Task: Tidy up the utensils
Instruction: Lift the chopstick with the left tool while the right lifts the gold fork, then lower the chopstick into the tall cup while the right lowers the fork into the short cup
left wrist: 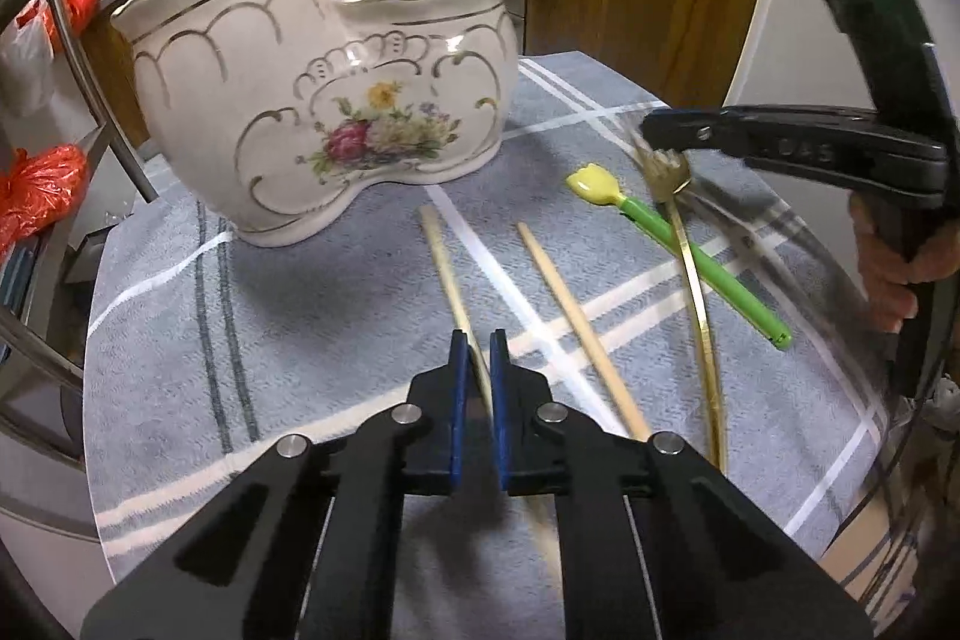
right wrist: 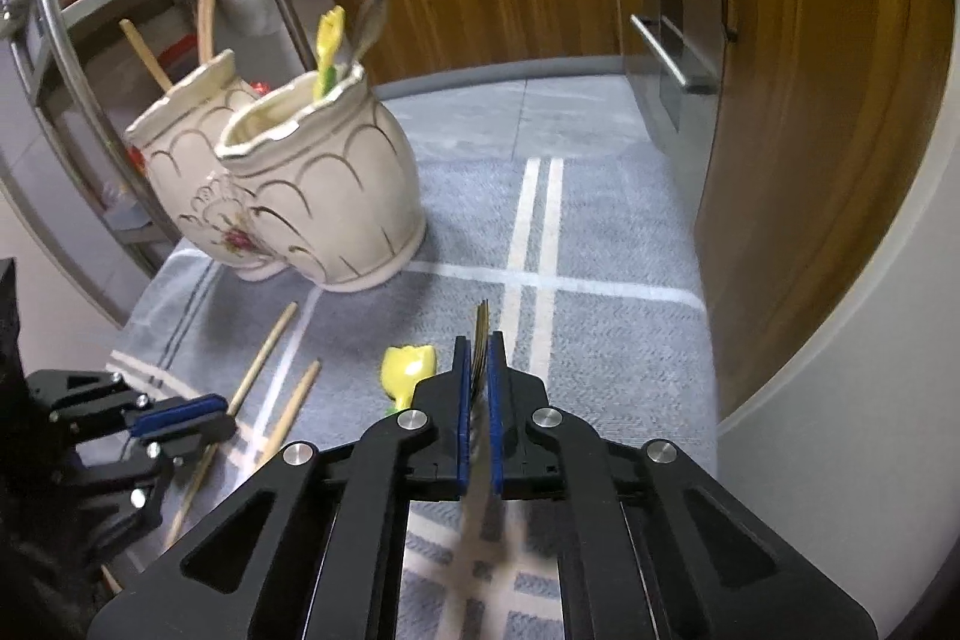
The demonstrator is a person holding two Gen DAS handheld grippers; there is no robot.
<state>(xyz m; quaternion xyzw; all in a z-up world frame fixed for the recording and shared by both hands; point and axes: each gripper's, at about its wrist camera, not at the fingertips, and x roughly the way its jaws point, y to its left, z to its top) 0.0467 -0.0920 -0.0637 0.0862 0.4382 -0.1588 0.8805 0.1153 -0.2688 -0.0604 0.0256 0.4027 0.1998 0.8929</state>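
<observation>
Chopstick (left wrist: 447,274) lying on the table (left wrist: 300,340) is clamped in the left claw (left wrist: 478,346), while the right claw (right wrist: 479,352) is clenched on the gold fork (right wrist: 480,334), near the ceramic holder (left wrist: 312,100).

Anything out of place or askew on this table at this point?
Yes: the gold fork lies across the green-handled utensil, and the free chopstick is splayed from the one in the left hand-held gripper. The ceramic holder stands upright, undamaged.

Left gripper (left wrist: 479,343) clamped shut, right gripper (right wrist: 479,349) clamped shut, both angled downward
</observation>
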